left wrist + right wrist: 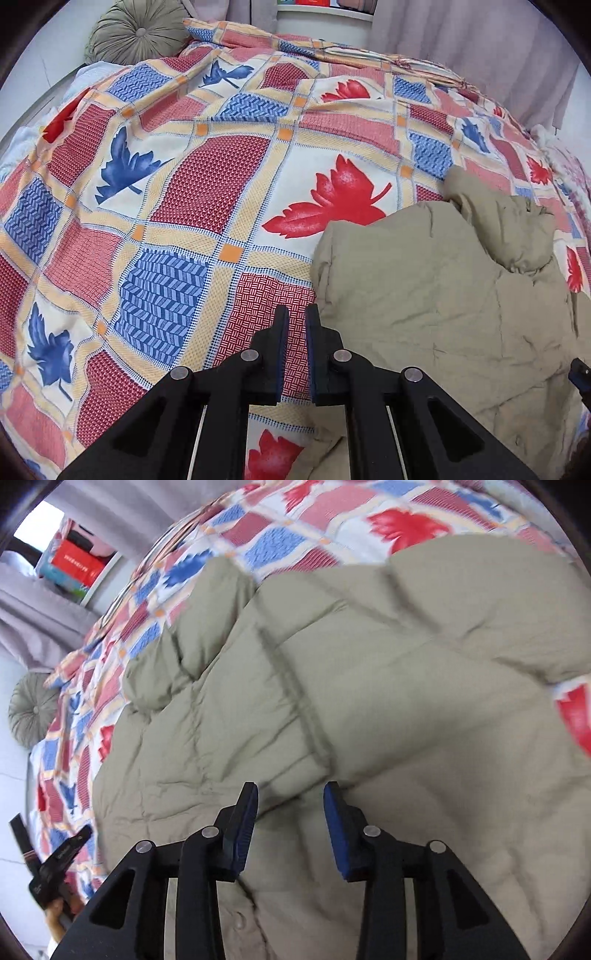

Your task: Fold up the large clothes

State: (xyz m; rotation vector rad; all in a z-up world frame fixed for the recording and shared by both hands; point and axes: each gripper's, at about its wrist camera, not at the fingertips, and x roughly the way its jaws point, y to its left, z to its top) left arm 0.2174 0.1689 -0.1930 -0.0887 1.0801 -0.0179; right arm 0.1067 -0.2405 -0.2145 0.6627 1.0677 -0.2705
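Note:
A puffy khaki jacket (436, 288) lies on a bed covered by a patchwork quilt (207, 192) with red and blue leaves. In the left wrist view the jacket fills the lower right. My left gripper (296, 314) hovers over the quilt just left of the jacket's edge; its jaws stand a narrow gap apart with nothing between them. In the right wrist view the jacket (369, 686) fills most of the frame, one sleeve folded across it. My right gripper (291, 792) is open and empty just above the jacket. The left gripper also shows at the far left (62, 860).
A round olive cushion (136, 31) lies at the head of the bed. Pale curtains (472, 40) hang behind. A shelf with a red box (75, 563) stands beyond the bed. The quilt (288, 528) spreads around the jacket.

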